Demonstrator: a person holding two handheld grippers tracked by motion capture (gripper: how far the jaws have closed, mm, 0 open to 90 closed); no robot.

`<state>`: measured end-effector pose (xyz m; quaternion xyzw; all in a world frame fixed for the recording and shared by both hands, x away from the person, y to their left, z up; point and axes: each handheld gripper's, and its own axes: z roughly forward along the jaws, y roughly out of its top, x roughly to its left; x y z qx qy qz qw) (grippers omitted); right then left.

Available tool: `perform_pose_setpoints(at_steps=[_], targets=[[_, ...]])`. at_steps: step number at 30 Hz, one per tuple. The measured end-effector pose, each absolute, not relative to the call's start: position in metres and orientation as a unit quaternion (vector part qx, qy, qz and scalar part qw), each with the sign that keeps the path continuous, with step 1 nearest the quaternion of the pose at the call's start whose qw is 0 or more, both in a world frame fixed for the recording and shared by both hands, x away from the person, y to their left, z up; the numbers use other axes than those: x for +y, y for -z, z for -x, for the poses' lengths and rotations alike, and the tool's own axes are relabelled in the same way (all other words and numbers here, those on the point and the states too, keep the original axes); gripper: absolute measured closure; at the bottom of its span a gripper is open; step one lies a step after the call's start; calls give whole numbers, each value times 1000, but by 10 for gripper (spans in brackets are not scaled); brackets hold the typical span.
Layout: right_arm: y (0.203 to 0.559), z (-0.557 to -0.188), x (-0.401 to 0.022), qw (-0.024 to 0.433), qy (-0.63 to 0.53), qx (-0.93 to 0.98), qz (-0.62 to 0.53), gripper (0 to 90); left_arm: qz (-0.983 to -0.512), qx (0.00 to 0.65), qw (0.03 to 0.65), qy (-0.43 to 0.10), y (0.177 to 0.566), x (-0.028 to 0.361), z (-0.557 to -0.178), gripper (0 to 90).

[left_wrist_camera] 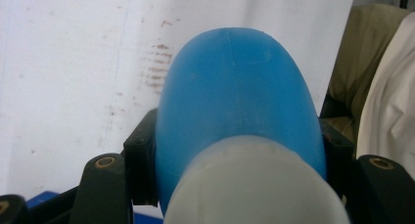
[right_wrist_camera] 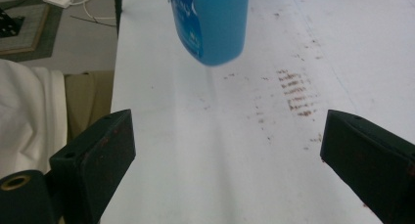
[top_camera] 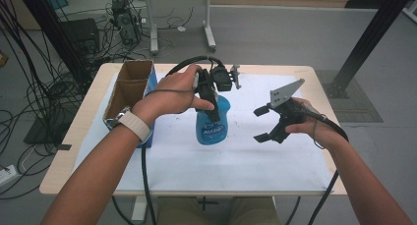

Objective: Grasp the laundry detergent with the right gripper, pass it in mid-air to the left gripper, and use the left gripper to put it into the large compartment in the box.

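Left gripper clamped on bottle; right gripper spread, empty.

Left jaws pinch the bottle's upper body just under its white top, bottle upright, seemingly lifted off the white sheet, base contact unclear. Box stands left. Bottle lies left of the right gripper, near, its jaws facing it; long axis vertical.

1. Blue bottle: top hidden by the left hand and left claw in the high view; label text too small to read.
2. Left gripper view: the bottle covers most of the jaws; white cap cut off at the bottom edge.
3. Right gripper view: the bottle cut off at the top edge; label blurred.
4. Cardboard box: inside too dark to tell.
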<state>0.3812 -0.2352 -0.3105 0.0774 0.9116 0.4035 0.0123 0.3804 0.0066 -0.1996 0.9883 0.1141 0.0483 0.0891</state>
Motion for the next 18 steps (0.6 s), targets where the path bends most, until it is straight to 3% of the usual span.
perform_pose_setpoints(at_steps=[18], targets=[[300, -383, -261, 32, -351, 931, -96, 69, -968, 223, 90, -75, 170, 23, -392, 374]])
